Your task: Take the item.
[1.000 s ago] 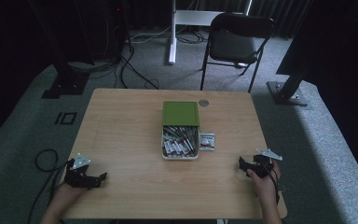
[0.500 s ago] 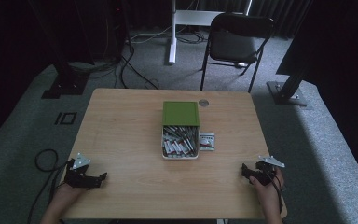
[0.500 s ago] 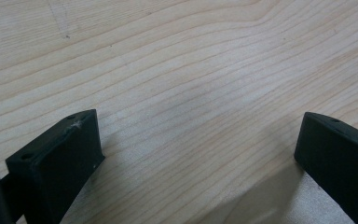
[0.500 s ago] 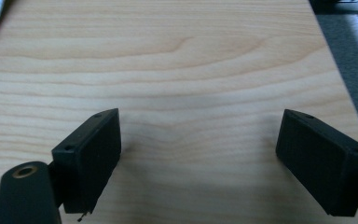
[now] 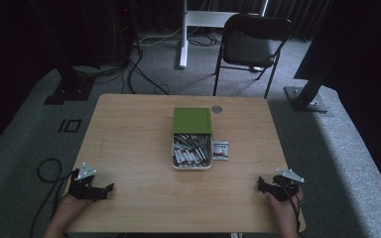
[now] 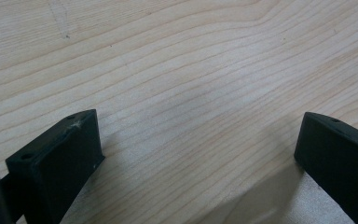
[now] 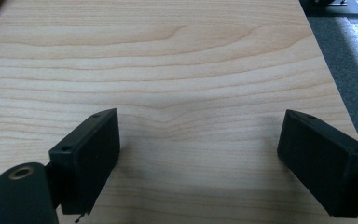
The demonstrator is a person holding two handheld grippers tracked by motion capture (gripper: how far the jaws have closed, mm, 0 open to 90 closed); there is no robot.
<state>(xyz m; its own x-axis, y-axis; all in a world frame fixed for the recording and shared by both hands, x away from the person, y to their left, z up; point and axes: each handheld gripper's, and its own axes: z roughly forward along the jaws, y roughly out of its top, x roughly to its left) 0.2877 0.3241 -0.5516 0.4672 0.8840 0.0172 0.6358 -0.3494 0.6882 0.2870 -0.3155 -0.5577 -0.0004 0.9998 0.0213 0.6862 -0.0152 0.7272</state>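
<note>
A white box (image 5: 192,153) with several small packets inside stands at the table's middle, its green lid (image 5: 192,120) half slid toward the far side. A small printed packet (image 5: 221,150) lies flat just right of the box. My left gripper (image 5: 108,189) rests at the near left corner, held by a hand, jaws wide apart over bare wood (image 6: 196,116). My right gripper (image 5: 259,185) rests at the near right corner, also open with nothing between its jaws (image 7: 198,135).
The wooden table (image 5: 129,144) has a round cable port (image 5: 217,109) near its far edge. A folding chair (image 5: 250,44) stands beyond the table, with stand legs and cables on the grey carpet. The table's right edge (image 7: 324,60) lies close to my right gripper.
The right gripper has drawn back toward the near edge of the table and slightly right. The left gripper has stayed put.
</note>
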